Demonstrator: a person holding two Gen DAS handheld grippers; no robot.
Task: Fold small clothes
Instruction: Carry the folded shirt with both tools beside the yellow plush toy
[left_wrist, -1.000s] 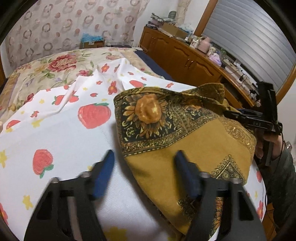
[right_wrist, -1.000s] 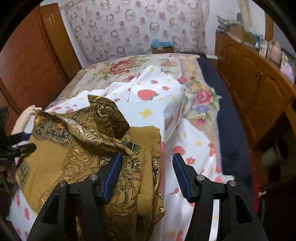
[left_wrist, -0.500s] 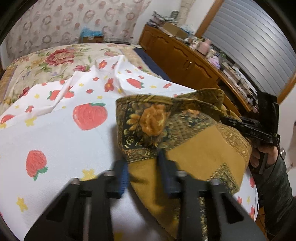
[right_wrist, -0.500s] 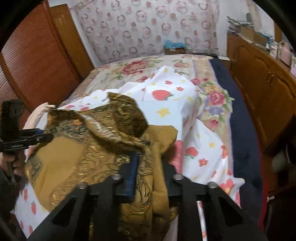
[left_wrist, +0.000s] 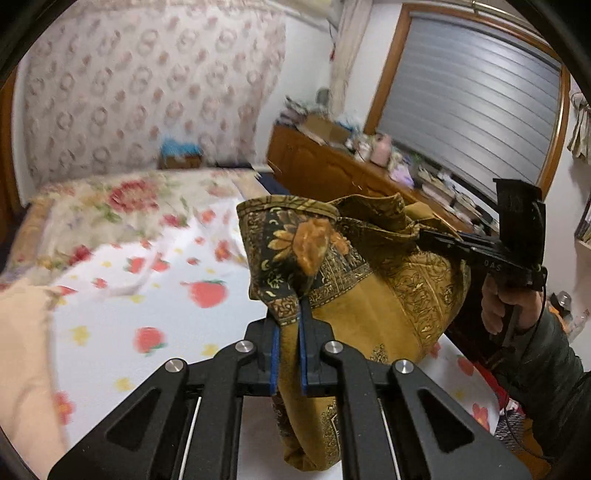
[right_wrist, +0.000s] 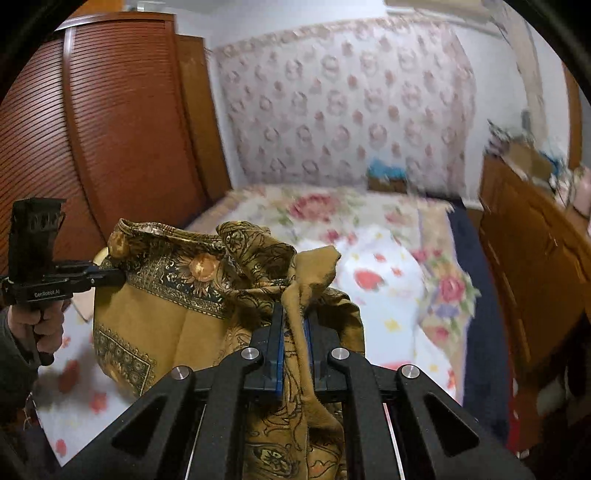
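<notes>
left tool (left_wrist: 287, 325): clamped on garment (left_wrist: 369, 314) hem | right tool (right_wrist: 293, 328): clamped on bunched opposite edge | garment: hangs between both tools above the bed (left_wrist: 110, 314) | handling: light, limp, sags and creases; best held by corners, spread taut

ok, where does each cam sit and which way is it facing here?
Left wrist: on the left tool, looking along its fingers at the mustard patterned garment, across the bed toward the dresser; the right tool and hand show.
Right wrist: on the right tool, facing the wardrobe; the left tool shows.
Shared: garment, strawberry sheet, both tools shut on the garment.
</notes>
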